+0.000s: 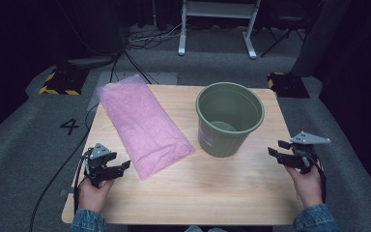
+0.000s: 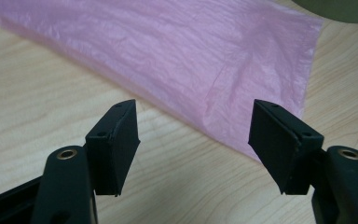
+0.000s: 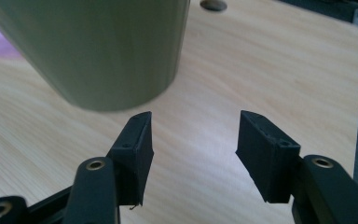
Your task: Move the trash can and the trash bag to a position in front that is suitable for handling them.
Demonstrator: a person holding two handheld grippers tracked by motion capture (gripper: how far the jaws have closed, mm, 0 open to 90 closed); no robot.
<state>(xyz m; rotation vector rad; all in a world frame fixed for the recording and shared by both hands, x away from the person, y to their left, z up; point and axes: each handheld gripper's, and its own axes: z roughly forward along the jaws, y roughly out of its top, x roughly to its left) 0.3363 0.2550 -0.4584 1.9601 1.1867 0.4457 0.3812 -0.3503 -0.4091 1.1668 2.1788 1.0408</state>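
A flat pink plastic bag (image 1: 142,125) lies slantwise across the left half of the wooden table (image 1: 198,193). An empty olive-green bin (image 1: 229,119) stands upright to its right. My left gripper (image 1: 123,167) is held low at the table's left front, open, pointing at the bag's near corner (image 2: 242,93) and a short way off it. At the right front, my right gripper (image 1: 276,148) stands open with nothing between its jaws, aimed at the bin's wall (image 3: 98,51) from a small gap.
A black cable (image 1: 58,174) trails off the table's left edge to the grey floor. Yellow-and-black striped blocks (image 1: 60,82) sit on the floor beyond both far corners. A white frame (image 1: 217,24) stands further back. The table's front middle is bare wood.
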